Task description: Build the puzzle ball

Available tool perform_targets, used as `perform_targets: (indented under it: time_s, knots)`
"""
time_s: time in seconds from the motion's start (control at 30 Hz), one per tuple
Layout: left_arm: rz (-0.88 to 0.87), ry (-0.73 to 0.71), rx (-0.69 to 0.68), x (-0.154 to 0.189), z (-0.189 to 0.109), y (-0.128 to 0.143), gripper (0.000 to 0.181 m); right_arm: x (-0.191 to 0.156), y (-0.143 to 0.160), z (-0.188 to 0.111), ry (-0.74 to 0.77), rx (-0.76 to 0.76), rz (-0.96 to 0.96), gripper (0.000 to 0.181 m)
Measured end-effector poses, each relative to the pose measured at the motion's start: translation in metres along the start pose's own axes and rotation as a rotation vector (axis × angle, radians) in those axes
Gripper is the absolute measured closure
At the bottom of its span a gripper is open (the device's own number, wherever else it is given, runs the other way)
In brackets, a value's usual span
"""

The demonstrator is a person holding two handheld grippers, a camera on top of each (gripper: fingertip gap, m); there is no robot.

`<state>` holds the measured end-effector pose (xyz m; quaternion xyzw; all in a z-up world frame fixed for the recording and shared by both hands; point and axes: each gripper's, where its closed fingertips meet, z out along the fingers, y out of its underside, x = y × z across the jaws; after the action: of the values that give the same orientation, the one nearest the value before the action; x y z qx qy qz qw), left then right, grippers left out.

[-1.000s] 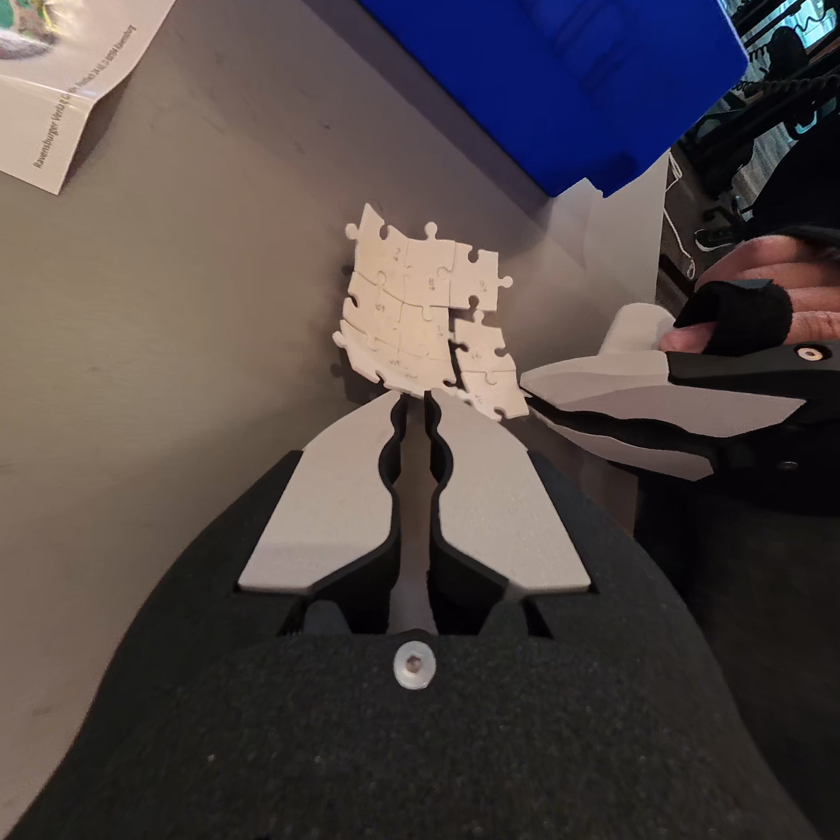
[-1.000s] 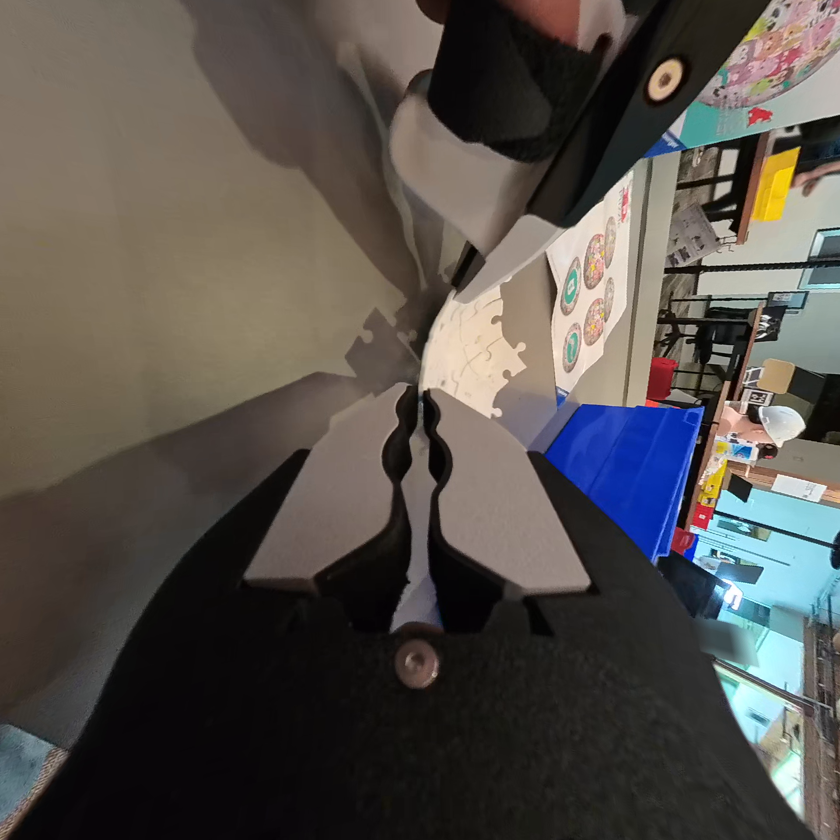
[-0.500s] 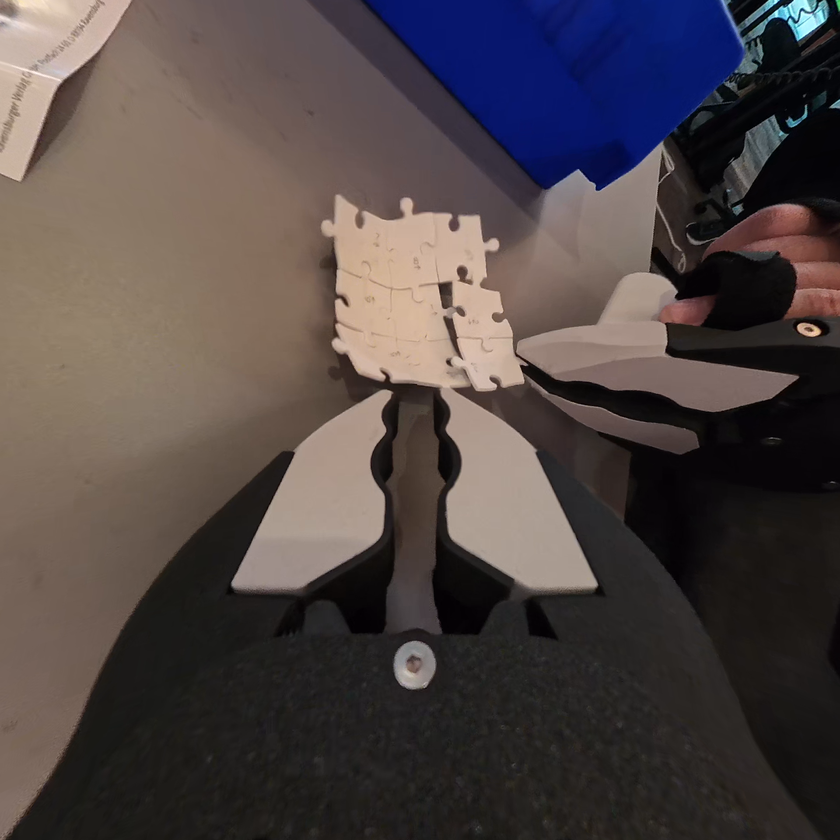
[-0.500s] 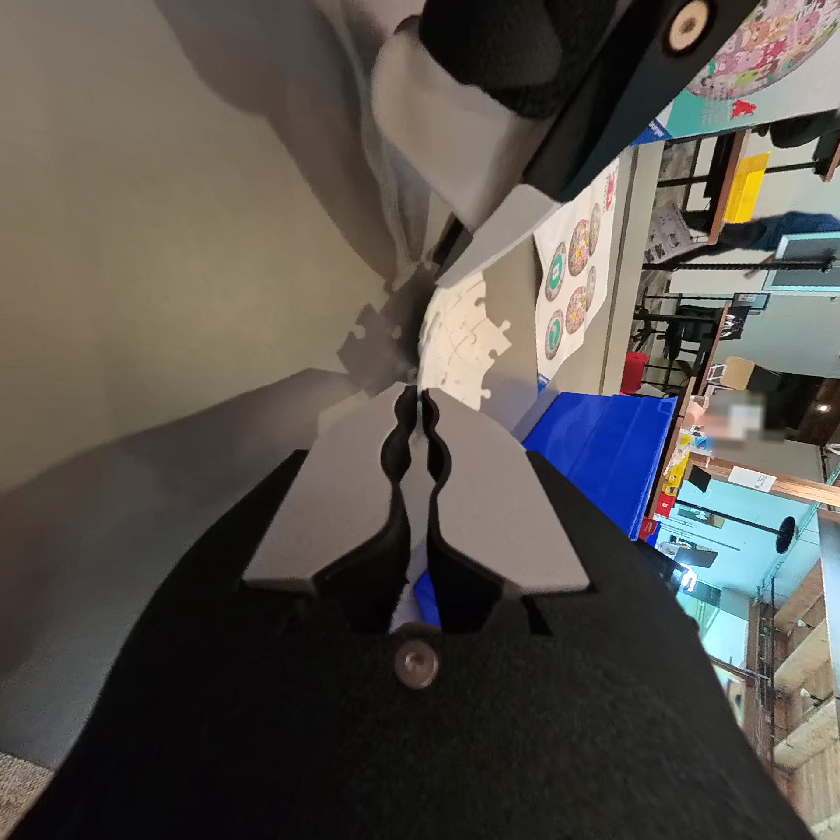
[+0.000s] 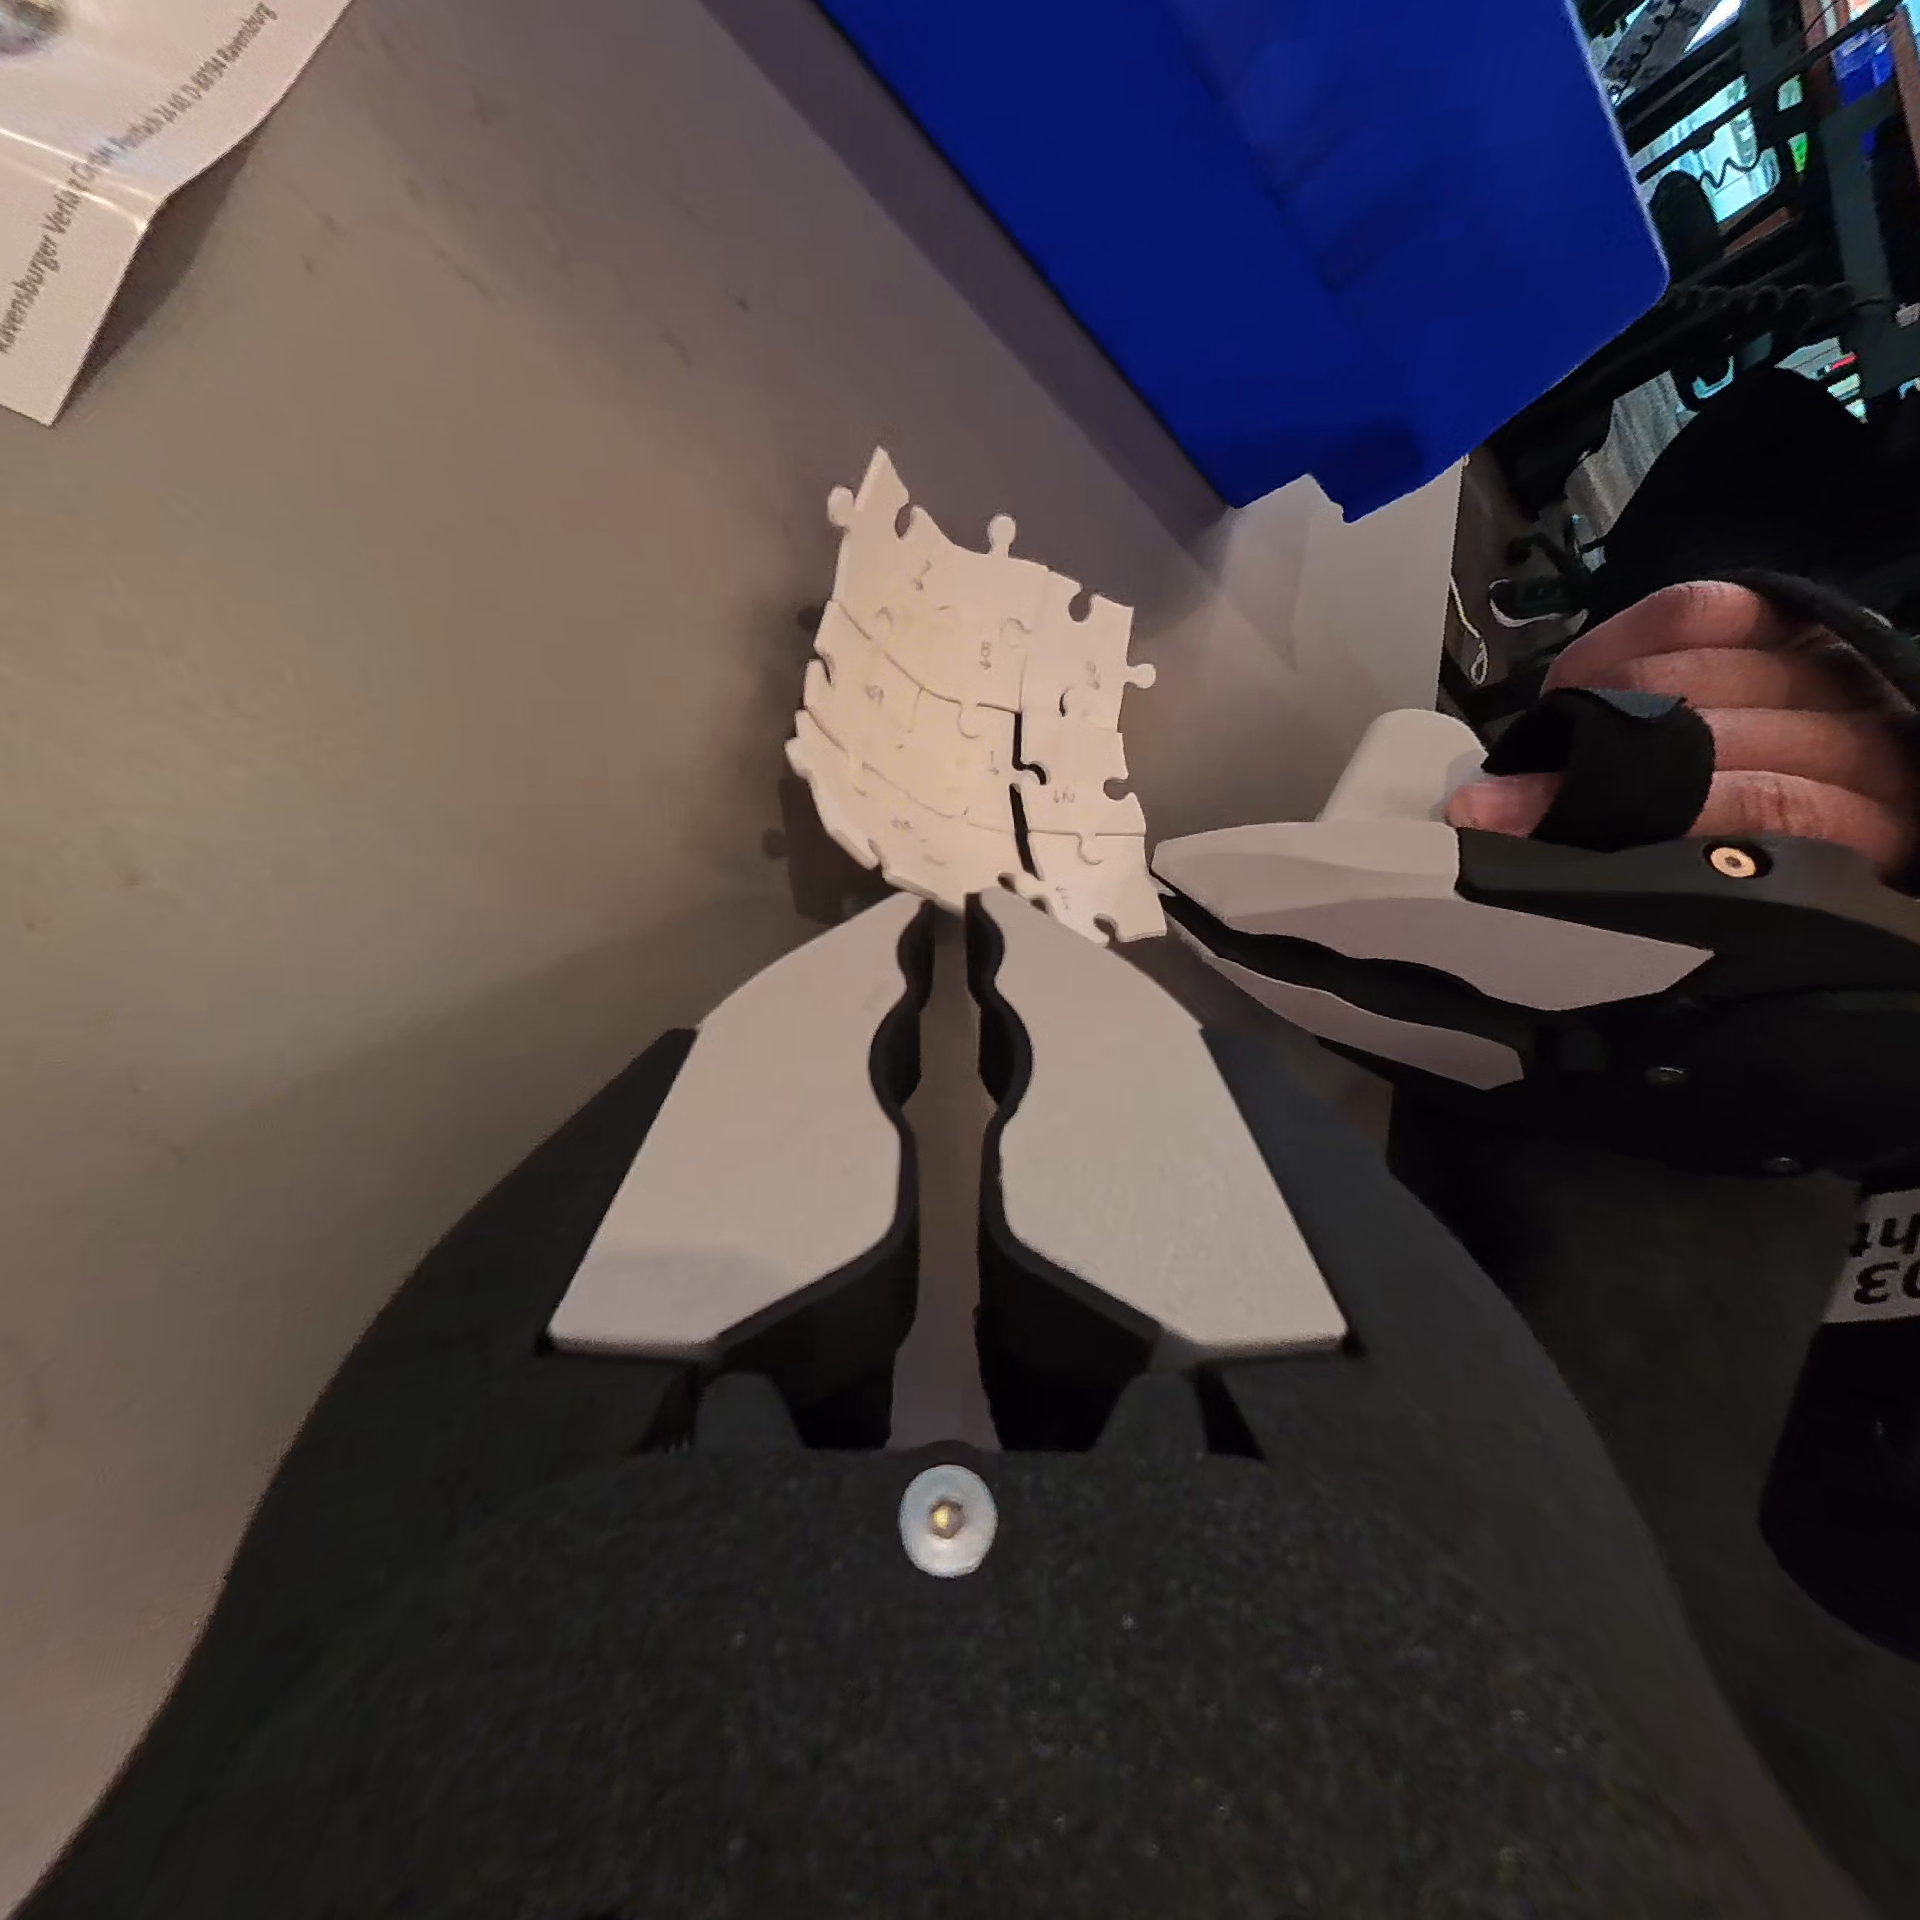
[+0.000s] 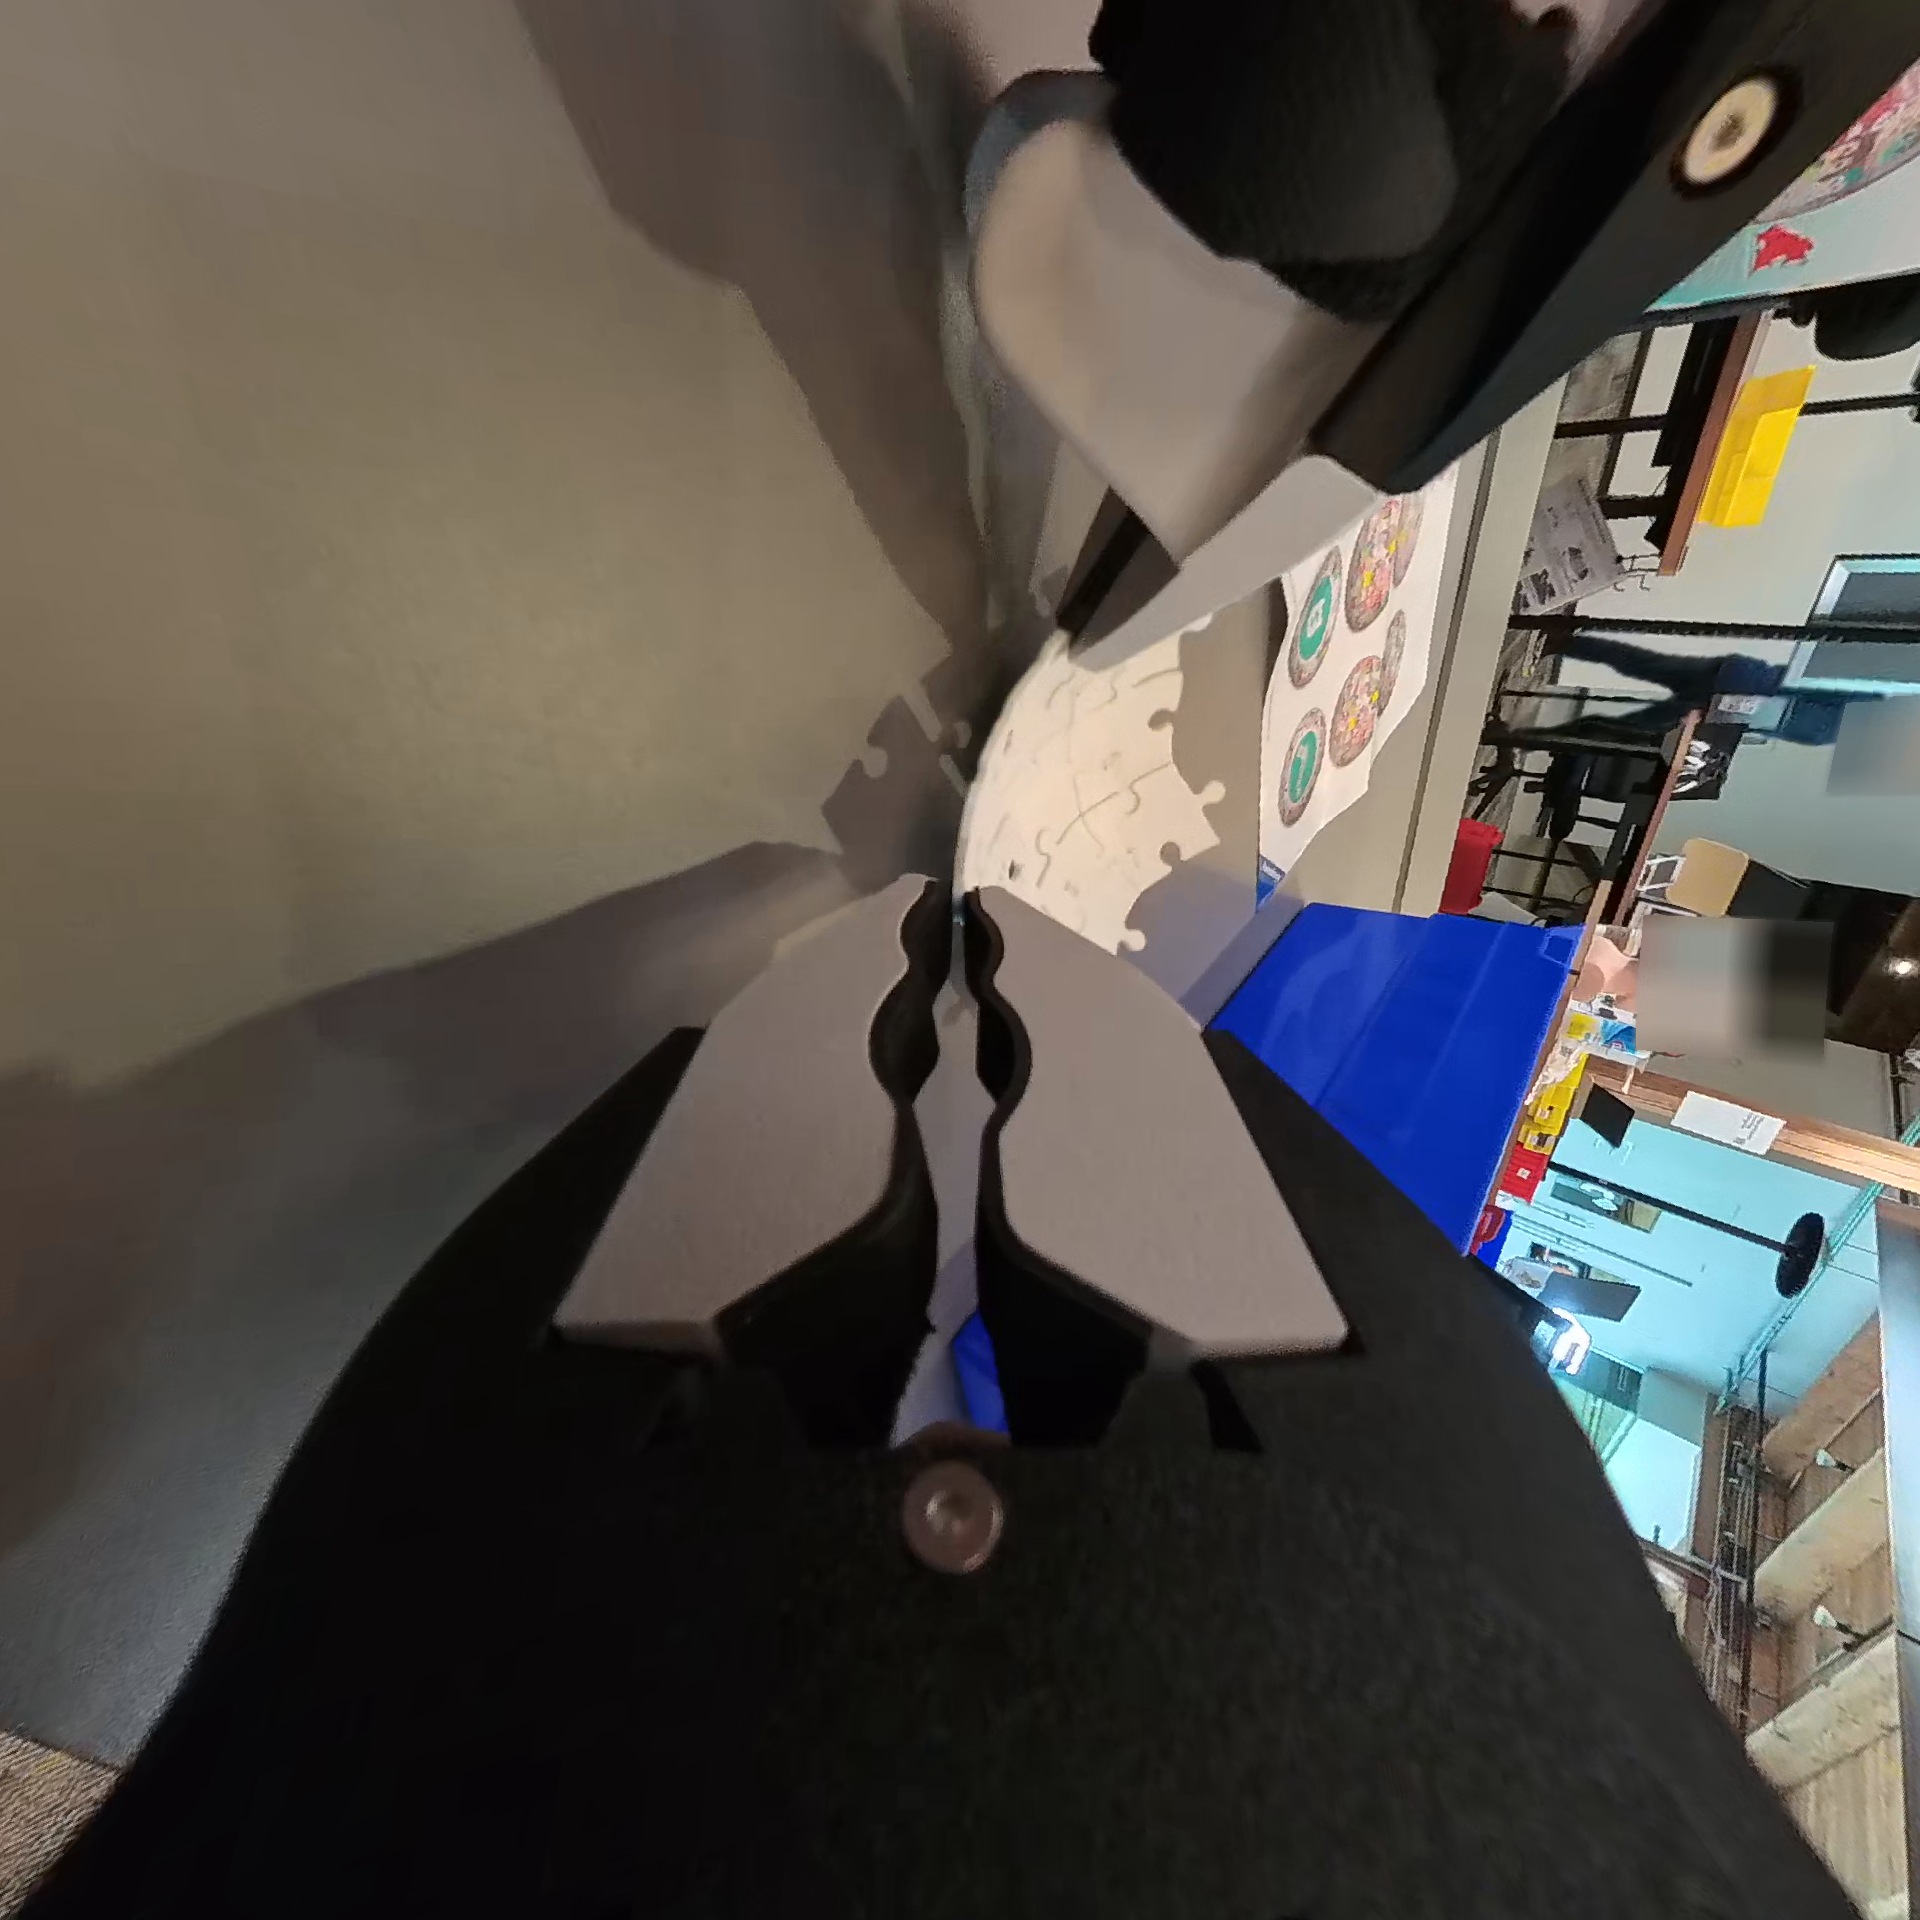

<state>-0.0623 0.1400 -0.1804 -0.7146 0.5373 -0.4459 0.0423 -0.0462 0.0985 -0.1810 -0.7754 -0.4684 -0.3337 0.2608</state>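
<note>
A curved white panel of joined puzzle pieces (image 5: 935, 717) is held upright above the grey table. My left gripper (image 5: 948, 906) is shut on its bottom edge. A strip of joined pieces (image 5: 1086, 821) sits along the panel's right side, with a thin dark gap between them lower down. My right gripper (image 5: 1169, 902) comes in from the right and is shut on the strip's lower corner. In the right wrist view my right gripper (image 6: 956, 902) pinches the edge of the panel (image 6: 1081, 810), and the left gripper (image 6: 1086, 613) holds it from above.
A blue bin (image 5: 1247, 208) stands on the table just behind the panel and also shows in the right wrist view (image 6: 1382, 1039). A printed leaflet (image 5: 114, 177) lies at the far left. The table edge is to the right, near the hand (image 5: 1714, 727). My right fingertips sit around 5 centimeters from my left ones.
The strip in my right gripper has moved up and in against the panel's right side. My left gripper loosened briefly and is shut on the panel's bottom edge again.
</note>
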Motion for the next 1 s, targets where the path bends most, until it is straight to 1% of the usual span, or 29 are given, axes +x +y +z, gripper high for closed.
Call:
perform_targets:
  time_s: [0.07,0.47,0.5,0.63,0.67,0.83,1.0]
  knots:
    - [0.003,-0.001,0.003,0.001,0.0,-0.001,0.181,0.0,0.001,0.0,-0.005,-0.008,0.01,0.179]
    - [0.013,-0.007,-0.003,0.004,0.0,-0.003,0.181,-0.008,0.005,0.005,-0.036,-0.027,0.013,0.179]
    - [0.017,-0.013,-0.003,0.004,-0.001,-0.003,0.18,-0.008,0.005,0.005,-0.038,-0.028,0.016,0.179]
    - [0.019,-0.07,0.007,-0.005,-0.006,-0.003,0.16,-0.008,0.005,0.006,-0.033,-0.03,0.012,0.179]
    - [0.011,-0.066,0.004,-0.006,-0.007,-0.003,0.158,-0.008,0.005,0.006,-0.033,-0.03,0.013,0.179]
    - [-0.019,-0.049,0.008,-0.008,-0.007,-0.004,0.158,-0.007,0.004,0.006,-0.031,-0.026,0.016,0.179]
    - [0.009,-0.124,0.019,-0.019,-0.022,-0.008,0.156,-0.006,0.004,0.006,-0.029,-0.026,0.015,0.179]
